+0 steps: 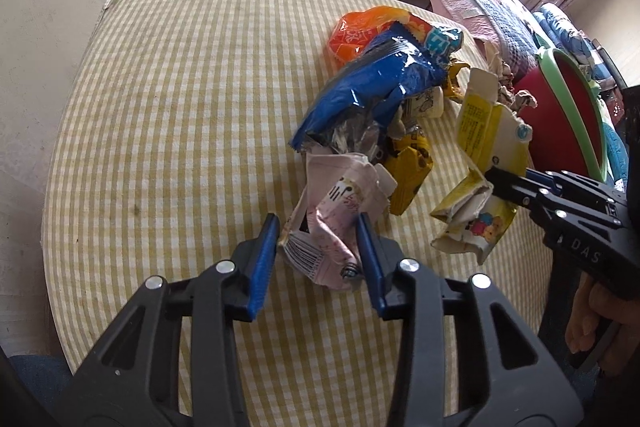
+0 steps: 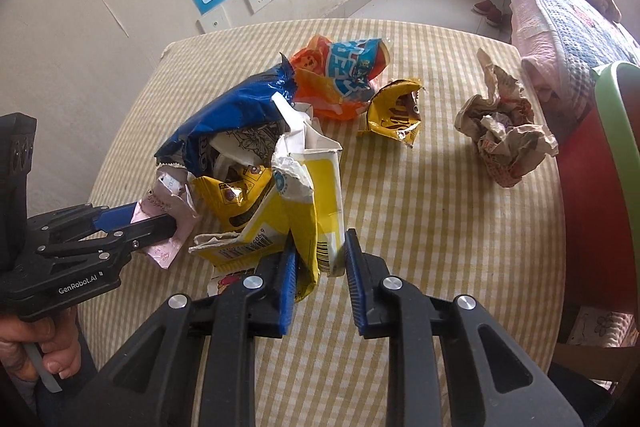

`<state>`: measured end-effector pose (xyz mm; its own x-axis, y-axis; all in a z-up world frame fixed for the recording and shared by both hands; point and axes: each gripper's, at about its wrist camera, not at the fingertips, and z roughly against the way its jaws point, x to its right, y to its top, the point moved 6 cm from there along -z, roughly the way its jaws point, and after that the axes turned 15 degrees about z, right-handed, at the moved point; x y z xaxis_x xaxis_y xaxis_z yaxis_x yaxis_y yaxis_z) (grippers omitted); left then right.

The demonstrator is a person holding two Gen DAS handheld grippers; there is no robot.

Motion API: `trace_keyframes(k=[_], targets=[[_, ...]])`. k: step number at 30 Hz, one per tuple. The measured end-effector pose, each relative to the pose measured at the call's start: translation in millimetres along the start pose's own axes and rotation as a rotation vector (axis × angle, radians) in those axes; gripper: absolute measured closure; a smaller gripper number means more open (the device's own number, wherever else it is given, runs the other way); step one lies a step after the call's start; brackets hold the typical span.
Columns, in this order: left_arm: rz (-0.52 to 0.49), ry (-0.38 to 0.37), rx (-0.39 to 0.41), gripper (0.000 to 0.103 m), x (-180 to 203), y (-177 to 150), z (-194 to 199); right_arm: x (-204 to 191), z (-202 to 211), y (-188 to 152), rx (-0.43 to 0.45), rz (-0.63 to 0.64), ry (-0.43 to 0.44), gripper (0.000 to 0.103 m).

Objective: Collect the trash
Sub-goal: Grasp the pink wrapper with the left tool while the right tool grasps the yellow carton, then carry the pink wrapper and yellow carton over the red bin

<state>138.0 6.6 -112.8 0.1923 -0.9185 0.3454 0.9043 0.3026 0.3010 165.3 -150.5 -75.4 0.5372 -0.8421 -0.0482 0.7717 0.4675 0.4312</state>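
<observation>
My left gripper (image 1: 318, 239) clenched on pink wrapper (image 1: 328, 219), pads pressing both sides. My right gripper (image 2: 320, 255) clenched on torn yellow carton (image 2: 316, 187). Rest of trash heaped just ahead of both tongs on checked tablecloth (image 1: 160, 107): blue bag (image 1: 372, 87), orange bag (image 2: 332, 83) behind it, yellow wrapper (image 2: 394, 117) ahead of right tongs. Crumpled paper (image 2: 504, 135) well right of right tongs, apart from heap. Red bin with green rim (image 1: 568, 107) past table edge, right of right tongs.
</observation>
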Motion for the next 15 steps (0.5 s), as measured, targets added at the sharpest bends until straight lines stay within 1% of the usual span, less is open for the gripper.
trace_keyframes(k=[6,10,15], targets=[[0.010,-0.023,0.026,0.065,5.7,-5.2,20.9,-3.5,27.2,-3.2,0.037,0.014,-0.014,0.081],[-0.004,-0.042,0.058,0.065,17.7,-4.0,39.3,-3.1,48.7,-6.9,0.068,0.016,-0.025,0.081],[-0.028,-0.070,0.105,0.065,37.2,-0.9,63.0,-0.6,73.2,-3.0,0.113,0.011,-0.041,0.081]])
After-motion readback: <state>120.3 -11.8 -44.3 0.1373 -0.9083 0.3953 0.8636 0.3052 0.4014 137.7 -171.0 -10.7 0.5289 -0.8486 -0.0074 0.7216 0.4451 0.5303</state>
